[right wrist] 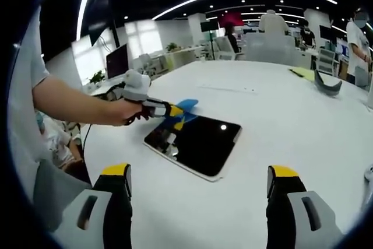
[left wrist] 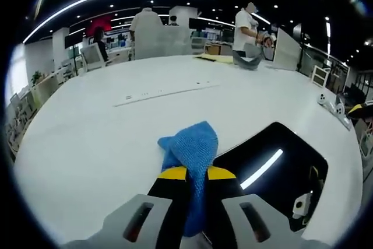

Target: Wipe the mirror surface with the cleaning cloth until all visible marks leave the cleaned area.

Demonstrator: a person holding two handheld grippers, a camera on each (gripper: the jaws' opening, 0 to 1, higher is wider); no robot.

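A dark rectangular mirror (right wrist: pixel 198 143) with a white rim lies flat on the white table (right wrist: pixel 291 121). In the left gripper view the mirror (left wrist: pixel 274 170) sits to the right of my jaws. My left gripper (left wrist: pixel 197 173) is shut on a blue cleaning cloth (left wrist: pixel 192 147), which sticks out past the yellow tips just left of the mirror's edge. In the right gripper view the left gripper (right wrist: pixel 175 111) hovers at the mirror's far left corner with the blue cloth (right wrist: pixel 186 106) in it. My right gripper (right wrist: pixel 201 182) stands open in front of the mirror, nothing between its fingers.
A person's arm (right wrist: pixel 81 106) reaches in from the left, holding the left gripper. A grey bowl-like object (right wrist: pixel 328 86) and yellow paper (right wrist: pixel 304 73) lie far across the table. Several people (left wrist: pixel 247 24) stand at the far edge. A long thin strip (left wrist: pixel 166 93) lies mid-table.
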